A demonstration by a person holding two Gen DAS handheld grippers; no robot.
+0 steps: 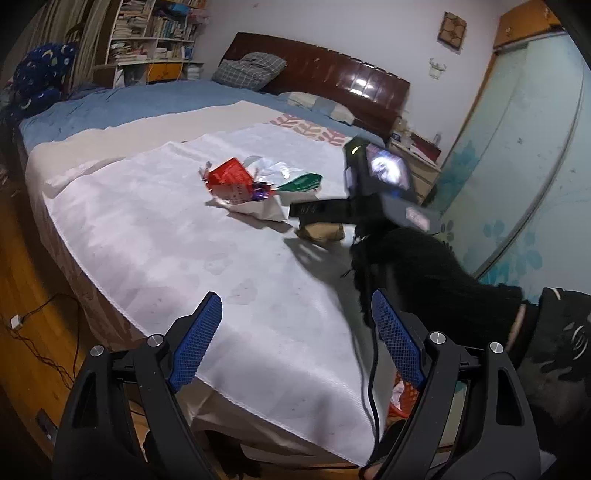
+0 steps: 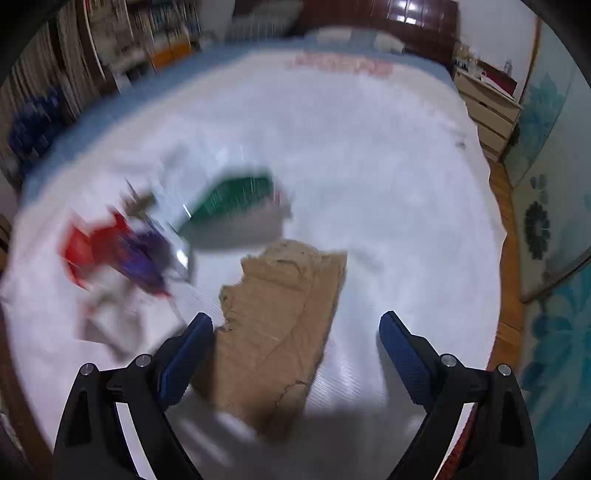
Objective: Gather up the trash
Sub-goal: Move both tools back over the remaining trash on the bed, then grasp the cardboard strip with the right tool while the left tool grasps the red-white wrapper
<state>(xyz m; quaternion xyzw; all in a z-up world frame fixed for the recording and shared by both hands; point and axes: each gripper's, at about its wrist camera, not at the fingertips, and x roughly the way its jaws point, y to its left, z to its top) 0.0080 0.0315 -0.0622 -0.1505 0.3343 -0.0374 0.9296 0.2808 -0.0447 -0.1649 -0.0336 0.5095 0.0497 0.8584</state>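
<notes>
We see a wide bed point(image 1: 92, 110) spread with a white cloth point(image 1: 184, 266), a dark wooden headboard point(image 1: 332, 74) at its far end and a bookshelf point(image 1: 155, 33) against the wall behind it. On the cloth, toward the middle of the bed, the trash lies in a small heap: a red packet point(image 1: 229, 177), a green wrapper point(image 1: 301, 182) beside it, a white sheet of paper point(image 1: 266, 210) under them and a small purple wrapper point(image 1: 260, 192) on top. Apart from the heap, nearer the bed's edge, lies a torn piece of brown cardboard point(image 2: 280, 325). Our right hand-held gripper point(image 2: 295, 332) points down at this cardboard with its jaws spread wide; the card sits between the blue pads point(image 2: 184, 354), its left edge close by the left pad, yet nothing is clamped, and the view is blurred. In the left wrist view this gripper shows as a dark blur over the cardboard, carried by a gloved hand point(image 1: 417, 266). Our left hand-held gripper point(image 1: 291, 321) hangs over the near corner of the bed, jaws wide apart and empty, well short of the heap. A black cable point(image 1: 371, 369) runs down past the bed's edge.
</notes>
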